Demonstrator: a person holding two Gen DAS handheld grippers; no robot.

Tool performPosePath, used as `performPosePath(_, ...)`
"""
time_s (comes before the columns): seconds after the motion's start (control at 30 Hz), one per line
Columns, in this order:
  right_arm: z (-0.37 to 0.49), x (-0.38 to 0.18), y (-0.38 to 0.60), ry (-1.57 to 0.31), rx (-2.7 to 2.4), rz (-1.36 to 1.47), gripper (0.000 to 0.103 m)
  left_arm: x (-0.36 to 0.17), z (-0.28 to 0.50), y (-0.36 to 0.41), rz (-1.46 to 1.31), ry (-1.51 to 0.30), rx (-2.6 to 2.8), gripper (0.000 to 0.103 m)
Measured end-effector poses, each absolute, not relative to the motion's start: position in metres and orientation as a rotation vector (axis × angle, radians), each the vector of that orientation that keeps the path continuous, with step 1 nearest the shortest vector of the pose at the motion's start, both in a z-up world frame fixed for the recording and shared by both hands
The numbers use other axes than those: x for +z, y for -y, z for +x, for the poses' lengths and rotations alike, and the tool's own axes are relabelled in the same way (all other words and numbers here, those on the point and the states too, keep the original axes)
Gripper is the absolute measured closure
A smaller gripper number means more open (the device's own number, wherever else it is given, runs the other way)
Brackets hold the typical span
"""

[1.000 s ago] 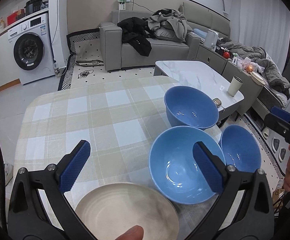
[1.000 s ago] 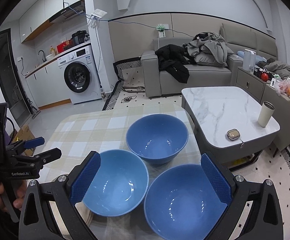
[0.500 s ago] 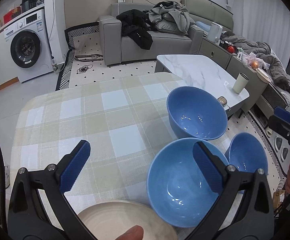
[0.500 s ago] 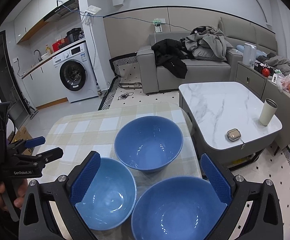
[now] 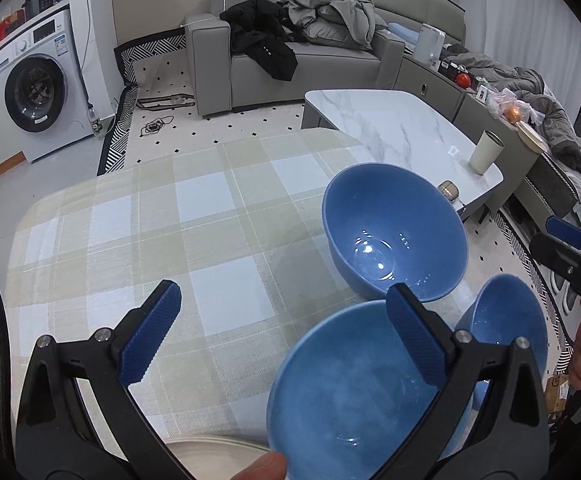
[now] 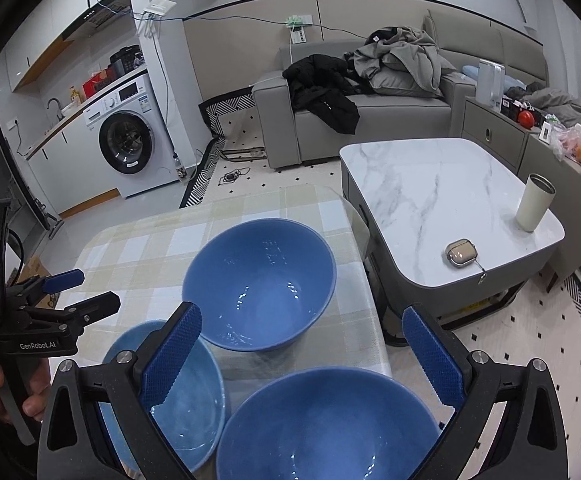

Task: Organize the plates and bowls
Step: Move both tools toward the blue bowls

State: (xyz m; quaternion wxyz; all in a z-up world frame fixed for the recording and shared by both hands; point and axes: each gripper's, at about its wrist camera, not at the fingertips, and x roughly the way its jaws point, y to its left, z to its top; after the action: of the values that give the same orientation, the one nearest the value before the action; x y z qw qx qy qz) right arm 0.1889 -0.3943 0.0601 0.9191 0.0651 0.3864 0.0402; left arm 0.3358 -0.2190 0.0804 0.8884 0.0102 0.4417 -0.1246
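Both grippers gaping wide over checked table (image 5: 218, 216), left (image 5: 282, 336) with pale bowl (image 5: 342, 400) under its right finger, right (image 6: 302, 356) with near bowl (image 6: 322, 424) below and far bowl (image 6: 258, 280) just ahead.

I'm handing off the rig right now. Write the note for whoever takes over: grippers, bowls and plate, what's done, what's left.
Left gripper: open, empty, over the light blue bowl.
Right gripper: open, empty, above the near dark blue bowl.
Far dark blue bowl stands alone on the checked tablecloth. Cream plate sits at the near edge beside the light blue bowl.
Done: nothing stacked; all three bowls separate.
Left: nest the bowls and place the plate.
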Motion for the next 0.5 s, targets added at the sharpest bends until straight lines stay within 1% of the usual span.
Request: performPosePath(0.5,0.227,0.033,0.41,-0.881,0.031,0.137,0.001,0.048,0.381,0.227,-0.003,-0.996,-0.265,0.001)
